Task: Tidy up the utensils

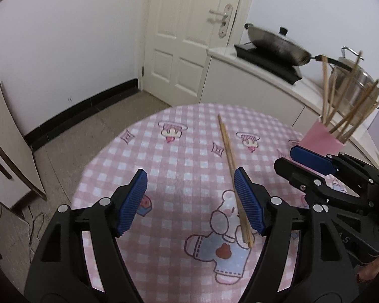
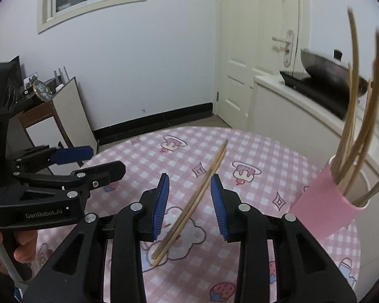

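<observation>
Wooden chopsticks [image 2: 189, 207] lie as a pair on the pink checked tablecloth [image 2: 265, 151], lower centre of frame, between the right gripper [image 2: 189, 202]'s narrowly parted, untouching fingers. Left gripper [image 1: 189, 202]: fingers wide, empty. Pink holder [image 2: 326, 202] of chopsticks, right edge.

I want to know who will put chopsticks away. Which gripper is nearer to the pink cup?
Right. The right gripper is just left of the pink cup; the left gripper is farther left.
</observation>
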`<state>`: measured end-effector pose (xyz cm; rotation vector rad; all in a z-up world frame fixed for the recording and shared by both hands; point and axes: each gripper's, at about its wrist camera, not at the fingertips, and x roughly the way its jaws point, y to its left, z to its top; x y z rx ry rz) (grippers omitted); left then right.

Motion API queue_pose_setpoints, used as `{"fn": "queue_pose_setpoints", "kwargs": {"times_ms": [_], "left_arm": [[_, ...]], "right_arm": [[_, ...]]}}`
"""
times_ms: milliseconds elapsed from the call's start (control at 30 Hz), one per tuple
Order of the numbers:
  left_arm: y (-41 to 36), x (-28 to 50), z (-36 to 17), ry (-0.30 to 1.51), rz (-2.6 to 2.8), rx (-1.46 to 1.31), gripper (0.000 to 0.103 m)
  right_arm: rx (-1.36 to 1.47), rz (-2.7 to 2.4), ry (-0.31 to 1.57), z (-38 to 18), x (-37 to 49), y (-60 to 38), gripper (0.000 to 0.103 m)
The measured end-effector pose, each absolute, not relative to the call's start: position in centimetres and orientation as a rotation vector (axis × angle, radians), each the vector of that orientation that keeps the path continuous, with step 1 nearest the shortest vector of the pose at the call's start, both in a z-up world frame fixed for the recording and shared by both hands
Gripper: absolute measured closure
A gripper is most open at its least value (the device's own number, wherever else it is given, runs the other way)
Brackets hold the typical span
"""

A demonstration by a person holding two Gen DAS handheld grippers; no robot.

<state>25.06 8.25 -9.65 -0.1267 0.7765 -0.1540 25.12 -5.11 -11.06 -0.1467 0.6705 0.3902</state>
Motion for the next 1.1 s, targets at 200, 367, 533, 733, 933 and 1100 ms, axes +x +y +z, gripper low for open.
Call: {"fn": "queue_pose_setpoints", "kwargs": {"times_ms": [200, 367, 533, 733, 933, 1100], "left_arm": [[7.7, 27.1, -11.8, 0.825, -0.155, -0.138, 0.032], [6.9, 28.6, -12.9, 0.845, -0.159, -0.137, 0.032], [5.8, 29.8, -14.1, 0.866, -0.168, -0.127, 0.032], [5.2, 30.3, -14.7, 0.887, -0.174, -0.115, 0.032], [4.5, 30.5, -14.7, 0.892, -0.183, -0.086, 0.032], [4.0, 30.9, -14.9, 0.901, -0.186, -0.075, 0.032]], "right_arm": [[-0.135, 0.37, 0.72, -13.3, 26.9, -5.9, 0.067], [-0.1, 0.345, 0.742, -14.1, 28.4, -7.2, 0.062], [-0.104, 0.289, 0.755, -14.7, 29.6, -8.2, 0.056], [-0.114, 0.264, 0.775, -15.8, 30.2, -8.9, 0.05], [-0.123, 0.254, 0.779, -16.1, 30.2, -9.2, 0.048], [-0.126, 0.232, 0.777, -16.1, 30.3, -9.6, 0.046]]}}
